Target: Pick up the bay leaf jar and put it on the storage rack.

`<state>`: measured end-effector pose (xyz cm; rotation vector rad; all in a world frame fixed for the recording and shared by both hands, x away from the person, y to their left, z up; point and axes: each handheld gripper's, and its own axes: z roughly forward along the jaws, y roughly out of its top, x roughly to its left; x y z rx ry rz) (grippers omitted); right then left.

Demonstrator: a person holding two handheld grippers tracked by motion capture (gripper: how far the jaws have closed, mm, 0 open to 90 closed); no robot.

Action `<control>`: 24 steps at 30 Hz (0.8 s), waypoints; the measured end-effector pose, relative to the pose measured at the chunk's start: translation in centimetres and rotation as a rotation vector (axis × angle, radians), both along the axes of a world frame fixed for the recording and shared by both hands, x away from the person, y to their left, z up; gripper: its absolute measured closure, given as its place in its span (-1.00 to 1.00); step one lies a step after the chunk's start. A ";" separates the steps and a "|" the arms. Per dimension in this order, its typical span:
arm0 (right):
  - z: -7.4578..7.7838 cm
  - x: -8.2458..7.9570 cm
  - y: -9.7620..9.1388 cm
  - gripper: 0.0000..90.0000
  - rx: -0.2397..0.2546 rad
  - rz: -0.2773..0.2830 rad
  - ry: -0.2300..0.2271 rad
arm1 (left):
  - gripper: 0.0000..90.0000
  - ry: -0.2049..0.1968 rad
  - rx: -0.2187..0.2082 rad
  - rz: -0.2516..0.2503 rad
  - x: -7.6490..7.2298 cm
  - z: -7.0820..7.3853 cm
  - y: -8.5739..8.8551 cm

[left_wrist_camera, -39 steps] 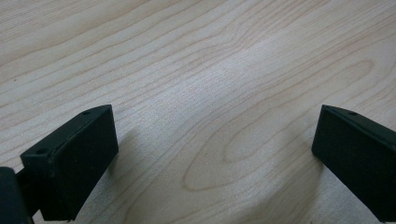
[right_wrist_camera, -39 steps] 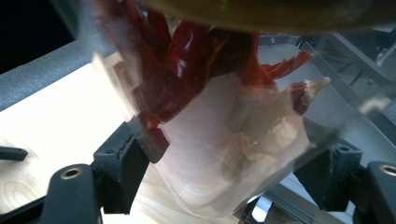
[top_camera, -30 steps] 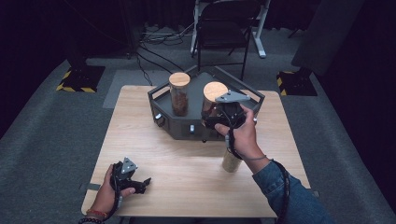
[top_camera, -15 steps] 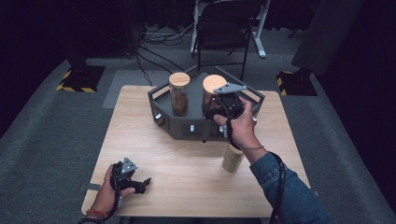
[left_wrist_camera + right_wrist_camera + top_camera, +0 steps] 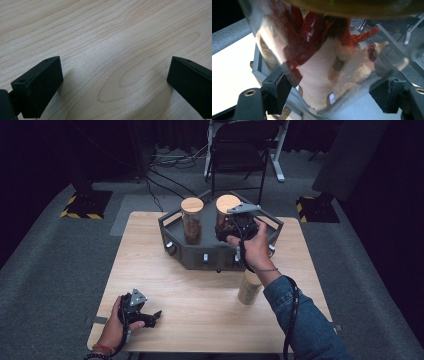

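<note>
- We hold a glass jar point(image 5: 226, 217) with a wooden lid in the right gripper point(image 5: 231, 227), and the two jaws are clenched on its sides
- In the right gripper view the jar point(image 5: 324, 62) is tilted, and we see dried red chillies and pale pieces inside it
- The jar is over the right part of the dark tray point(image 5: 172, 232) at the far side of the table point(image 5: 200, 300); we cannot tell if its bottom already touches the tray floor
- A second jar point(image 5: 192, 220) stands upright in the tray just beside it, and a third jar point(image 5: 249, 287) stands on the table, near our right forearm
- The left gripper point(image 5: 145, 316) rests low over the near left corner of the table, with jaws wide apart and nothing between them
- We judge the step as placing the jar in the tray
- Next, we think the jar must be set upright, lowered until it stands, and only then released, without knocking the neighbour jar
</note>
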<state>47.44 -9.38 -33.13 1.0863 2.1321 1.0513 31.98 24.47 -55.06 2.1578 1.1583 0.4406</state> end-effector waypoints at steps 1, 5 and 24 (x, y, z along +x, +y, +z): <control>0.0 0.1 0.0 -0.44 0.003 -0.004 0.000 | -1.00 0.000 0.000 0.001 0.0 0.0 0.0; -0.3 0.8 0.1 -0.44 -0.009 -0.006 0.003 | -1.00 0.000 0.000 0.000 0.0 0.0 0.0; -2.1 2.8 0.6 -0.44 -0.002 -0.029 0.042 | -1.00 -0.001 -0.001 -0.004 0.0 0.0 0.0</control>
